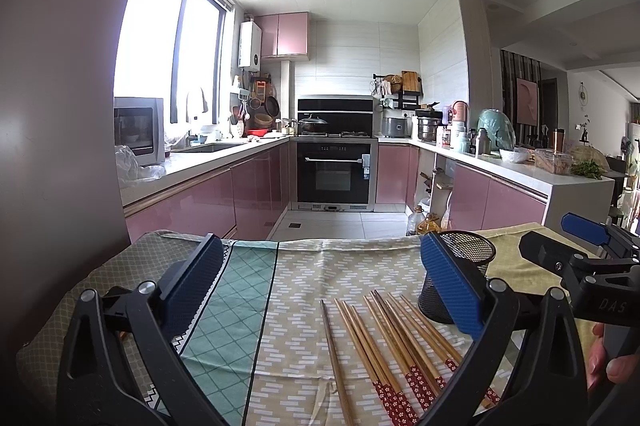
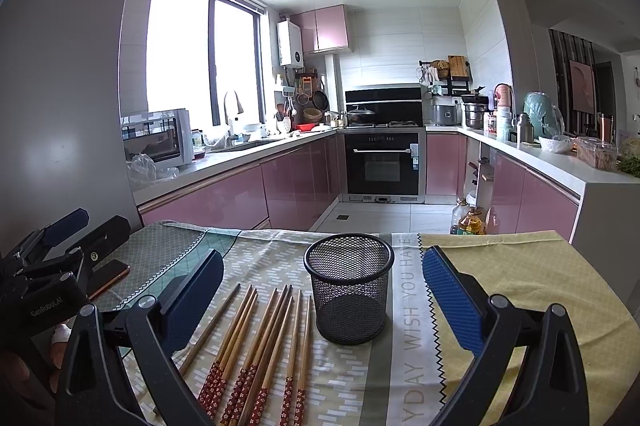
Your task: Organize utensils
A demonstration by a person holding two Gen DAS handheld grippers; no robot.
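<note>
Wooden chopsticks with red floral ends [image 2: 256, 350] fanned lower centre on patchwork tablecloth [image 2: 520, 266], black wire-mesh cup [image 2: 349, 290] just right, left gripper [image 1: 320, 290] and right gripper [image 2: 320, 300] jaws apart, empty

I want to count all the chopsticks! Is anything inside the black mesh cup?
The black wire-mesh cup looks empty through its open top; every wooden chopstick lies outside.
</note>
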